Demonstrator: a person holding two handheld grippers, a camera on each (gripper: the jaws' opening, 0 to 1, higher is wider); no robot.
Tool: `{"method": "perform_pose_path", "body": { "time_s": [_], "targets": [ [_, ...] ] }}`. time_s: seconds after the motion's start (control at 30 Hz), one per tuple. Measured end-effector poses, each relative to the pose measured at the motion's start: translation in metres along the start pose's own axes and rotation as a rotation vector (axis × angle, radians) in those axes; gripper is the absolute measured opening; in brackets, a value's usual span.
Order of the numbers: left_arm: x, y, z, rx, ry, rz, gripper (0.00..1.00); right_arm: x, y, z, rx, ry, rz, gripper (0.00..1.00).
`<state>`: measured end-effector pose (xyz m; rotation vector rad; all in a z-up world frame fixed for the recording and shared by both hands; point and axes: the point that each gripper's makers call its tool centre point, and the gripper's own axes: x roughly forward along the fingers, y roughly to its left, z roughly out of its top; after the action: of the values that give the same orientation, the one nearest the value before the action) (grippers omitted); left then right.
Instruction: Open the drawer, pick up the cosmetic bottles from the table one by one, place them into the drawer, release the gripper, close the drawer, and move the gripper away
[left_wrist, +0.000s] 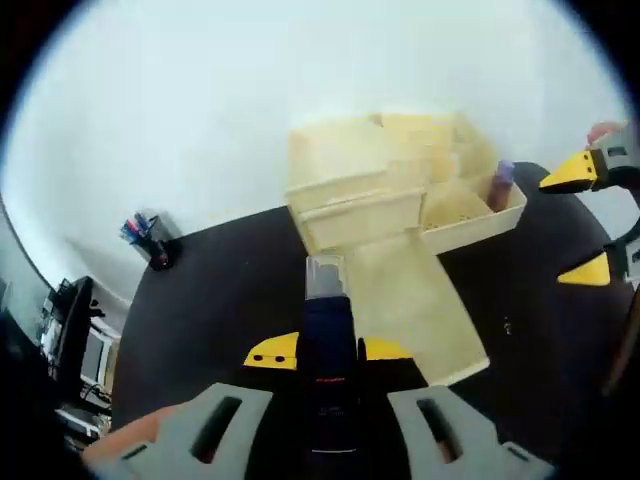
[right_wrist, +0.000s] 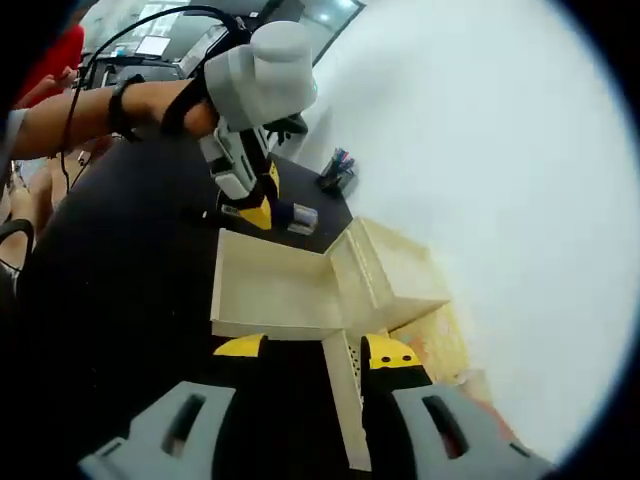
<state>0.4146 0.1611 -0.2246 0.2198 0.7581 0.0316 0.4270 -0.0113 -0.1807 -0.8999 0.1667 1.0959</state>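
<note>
Left claw (left_wrist: 328, 352) grips dark bottle (left_wrist: 327, 330), label unreadable, its base hidden btwn jaws. Right claw (right_wrist: 314, 348) straddles open drawer (right_wrist: 275, 290) wall at 6 o'clock, grip unclear.

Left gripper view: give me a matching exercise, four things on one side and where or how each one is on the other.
Things:
1. blue bottle
2. purple bottle
3. pen cup
4. drawer

Places or states:
A. pulled open
B. on the table by the white wall
C. held in the left gripper
D. standing in the side tray

Pairs: 1-C, 2-D, 3-B, 4-A
</note>
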Motion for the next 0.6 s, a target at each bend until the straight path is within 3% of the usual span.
{"method": "perform_pose_path", "body": {
  "time_s": [0.17,0.27,0.4,0.6],
  "targets": [
    [-0.003,0.038,-0.028,-0.031,0.034,0.058,0.16,0.001,-0.006,-0.001,-0.007,0.014,0.002,0.33],
    [0.001,0.057,-0.053,-0.067,0.067,0.068,0.16,0.001,-0.009,-0.002,-0.008,0.018,0.002,0.33],
    [0.008,0.075,-0.08,-0.088,0.1,0.086,0.16,0.005,-0.01,-0.005,-0.005,0.027,0.003,0.33],
    [0.018,0.09,-0.108,-0.093,0.13,0.1,0.17,0.011,-0.009,-0.007,-0.015,0.052,-0.002,0.33]
  ]
}}
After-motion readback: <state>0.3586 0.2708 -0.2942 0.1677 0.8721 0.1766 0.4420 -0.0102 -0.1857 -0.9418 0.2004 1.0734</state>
